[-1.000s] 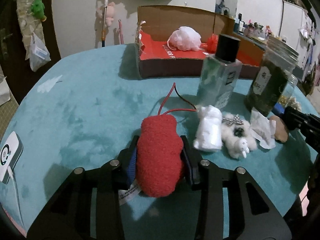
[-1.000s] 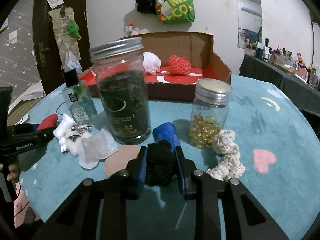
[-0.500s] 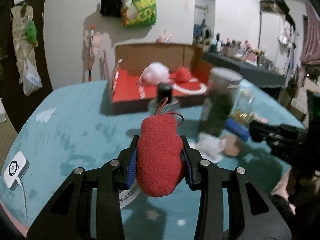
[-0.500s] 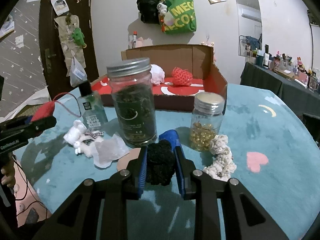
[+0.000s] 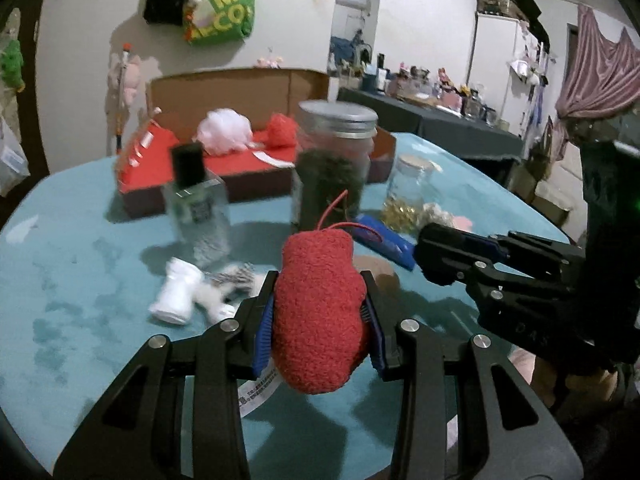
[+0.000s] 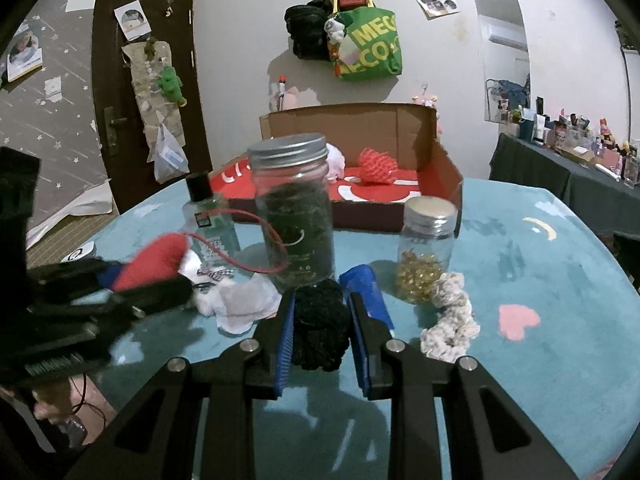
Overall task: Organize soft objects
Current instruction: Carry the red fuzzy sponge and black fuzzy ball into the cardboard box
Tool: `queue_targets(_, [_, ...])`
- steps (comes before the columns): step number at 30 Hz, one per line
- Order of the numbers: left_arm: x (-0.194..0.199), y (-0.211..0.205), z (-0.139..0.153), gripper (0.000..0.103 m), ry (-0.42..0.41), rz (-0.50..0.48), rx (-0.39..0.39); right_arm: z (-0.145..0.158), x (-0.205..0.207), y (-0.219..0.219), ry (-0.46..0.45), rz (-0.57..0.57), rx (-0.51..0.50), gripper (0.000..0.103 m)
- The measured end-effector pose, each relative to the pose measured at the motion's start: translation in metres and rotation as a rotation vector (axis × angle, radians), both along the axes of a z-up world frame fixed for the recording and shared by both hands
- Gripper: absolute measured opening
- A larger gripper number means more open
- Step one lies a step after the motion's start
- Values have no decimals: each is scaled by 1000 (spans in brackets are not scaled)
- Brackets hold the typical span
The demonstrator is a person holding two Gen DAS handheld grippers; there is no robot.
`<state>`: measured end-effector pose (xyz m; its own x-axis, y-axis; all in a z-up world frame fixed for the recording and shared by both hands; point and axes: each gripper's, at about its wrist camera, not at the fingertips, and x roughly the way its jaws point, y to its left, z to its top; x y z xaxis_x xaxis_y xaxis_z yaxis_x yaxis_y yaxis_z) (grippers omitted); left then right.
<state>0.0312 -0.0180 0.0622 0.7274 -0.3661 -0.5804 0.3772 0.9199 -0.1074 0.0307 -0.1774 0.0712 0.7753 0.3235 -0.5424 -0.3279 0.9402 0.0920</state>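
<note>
My left gripper (image 5: 320, 320) is shut on a fuzzy red pouch (image 5: 318, 312) with a red cord and a white label, held above the teal table. In the right wrist view that pouch (image 6: 154, 260) shows at the left. My right gripper (image 6: 320, 328) is shut on a black knitted scrunchie (image 6: 320, 326), also lifted. A cream scrunchie (image 6: 450, 320) lies on the table to its right. At the back stands an open cardboard box (image 6: 440, 152) with a red floor, holding a white mesh puff (image 5: 224, 132) and a red mesh puff (image 6: 378, 166).
Between me and the box stand a tall dark jar (image 6: 294, 216), a small jar of gold capsules (image 6: 426, 254) and a clear bottle with a black cap (image 6: 208, 216). A white plush toy (image 5: 188, 296), a white paper (image 6: 244, 304) and a blue block (image 6: 368, 292) lie near.
My left gripper has swung to the right and risen with the red pouch, so the right gripper now shows close beside it. The right gripper rose slightly with the black scrunchie.
</note>
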Motion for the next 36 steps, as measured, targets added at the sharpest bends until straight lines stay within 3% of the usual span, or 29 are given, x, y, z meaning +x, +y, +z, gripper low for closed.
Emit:
queue_targets(13, [5,5,-7,36,17,30,25,-3,-1,-5,8,-20,-8,28])
queue_targets(22, [9,42,4,36,-1,129,27,0,5,-32,9,-83,-5,28])
queue_targets(28, [15,81,14,36,17,191,-25,3,12,-50,22,-116,21,28])
queue_targets(36, [37,116,11,36,59,287,15,8,24,-74,37,-169,18,28])
